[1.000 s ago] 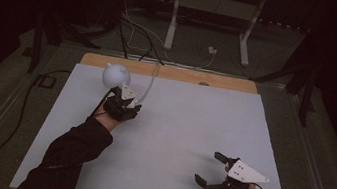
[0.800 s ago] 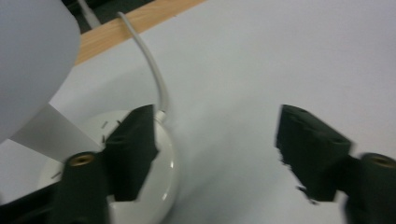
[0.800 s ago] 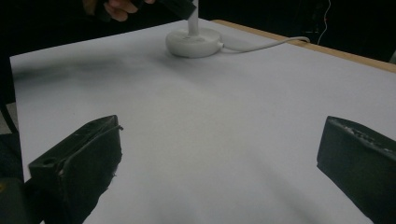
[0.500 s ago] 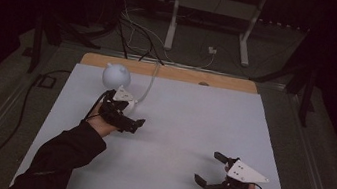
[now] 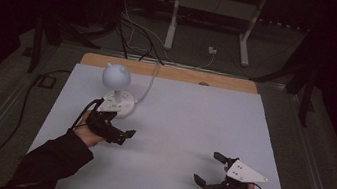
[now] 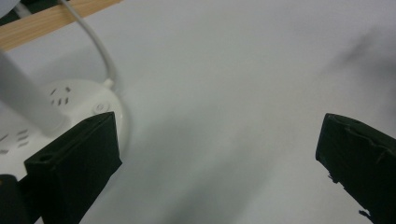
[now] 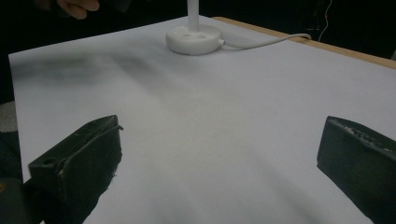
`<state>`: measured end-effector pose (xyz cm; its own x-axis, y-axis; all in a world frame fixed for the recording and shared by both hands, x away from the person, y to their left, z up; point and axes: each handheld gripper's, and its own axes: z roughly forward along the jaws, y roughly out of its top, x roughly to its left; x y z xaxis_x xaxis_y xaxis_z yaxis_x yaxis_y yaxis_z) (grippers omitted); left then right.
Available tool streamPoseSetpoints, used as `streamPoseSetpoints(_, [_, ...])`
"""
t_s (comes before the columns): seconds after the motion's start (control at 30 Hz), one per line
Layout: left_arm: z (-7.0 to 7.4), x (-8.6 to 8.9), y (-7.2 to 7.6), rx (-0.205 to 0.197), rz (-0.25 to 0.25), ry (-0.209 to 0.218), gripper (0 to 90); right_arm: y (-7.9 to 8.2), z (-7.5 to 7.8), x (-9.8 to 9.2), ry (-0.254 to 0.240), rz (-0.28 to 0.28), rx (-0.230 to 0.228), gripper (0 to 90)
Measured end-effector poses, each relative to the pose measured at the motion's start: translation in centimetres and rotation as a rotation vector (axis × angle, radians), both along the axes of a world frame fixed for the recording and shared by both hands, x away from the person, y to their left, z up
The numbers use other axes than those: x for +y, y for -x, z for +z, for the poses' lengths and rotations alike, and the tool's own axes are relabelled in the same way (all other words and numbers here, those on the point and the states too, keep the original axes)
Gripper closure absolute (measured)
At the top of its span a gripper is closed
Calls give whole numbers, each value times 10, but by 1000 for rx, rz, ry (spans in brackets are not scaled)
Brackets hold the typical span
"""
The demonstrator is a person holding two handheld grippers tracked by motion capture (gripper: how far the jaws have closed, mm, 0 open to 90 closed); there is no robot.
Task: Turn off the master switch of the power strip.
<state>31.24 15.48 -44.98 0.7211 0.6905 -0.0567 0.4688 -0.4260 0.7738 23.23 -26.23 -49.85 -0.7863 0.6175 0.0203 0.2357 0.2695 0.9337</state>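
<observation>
A white desk lamp (image 5: 117, 77) with a round head stands on a round socket base (image 5: 118, 103) at the back left of the white table sheet (image 5: 187, 122). Its white cable (image 5: 147, 87) runs to the back edge. My left gripper (image 5: 118, 126) hovers just in front of the base, jaws wide open with nothing between them. In the left gripper view the base (image 6: 74, 100) lies beside the left jaw and the cable (image 6: 100, 51) leads away. My right gripper (image 5: 208, 169) rests open near the front right, and its view looks across at the lamp base (image 7: 194, 39).
A wooden strip (image 5: 174, 73) borders the back of the table. Cables and a white stand's legs (image 5: 172, 24) lie on the dark floor behind. A black cable (image 5: 29, 99) runs along the left side. In the right gripper view a hand (image 7: 77, 7) appears at the top left.
My left gripper has drawn back from the lamp base toward the near edge. The right gripper has stayed still.
</observation>
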Motion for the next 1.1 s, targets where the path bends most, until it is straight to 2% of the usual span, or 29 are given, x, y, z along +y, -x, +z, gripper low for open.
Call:
streamPoseSetpoints(0.2, [-8, 14, 17, 2, -4, -8, 3, 0, -1, 2, 2, 5, 2, 0])
streamPoseSetpoints(0.53, [-25, 29, 40, 15, -34, 19, 3, -1, -2, 4, 9, 6, 11, 0])
streamPoseSetpoints(0.67, [-32, 32, 48, 20, -46, -4, 3, -1, -2, 4, 12, 6, 11, 0])
streamPoseSetpoints(0.87, [-42, 39, 59, 21, -59, -14, 3, -1, -3, 4, 13, 6, 14, 0])
streamPoseSetpoints(1.0, [-49, 48, 65, 27, -50, -12, 3, -1, -3, 4, 15, 9, 16, 0])
streamPoseSetpoints(1.1, [-54, 53, 69, 28, -38, -29, 3, -1, -3, 4, 16, 10, 16, 0])
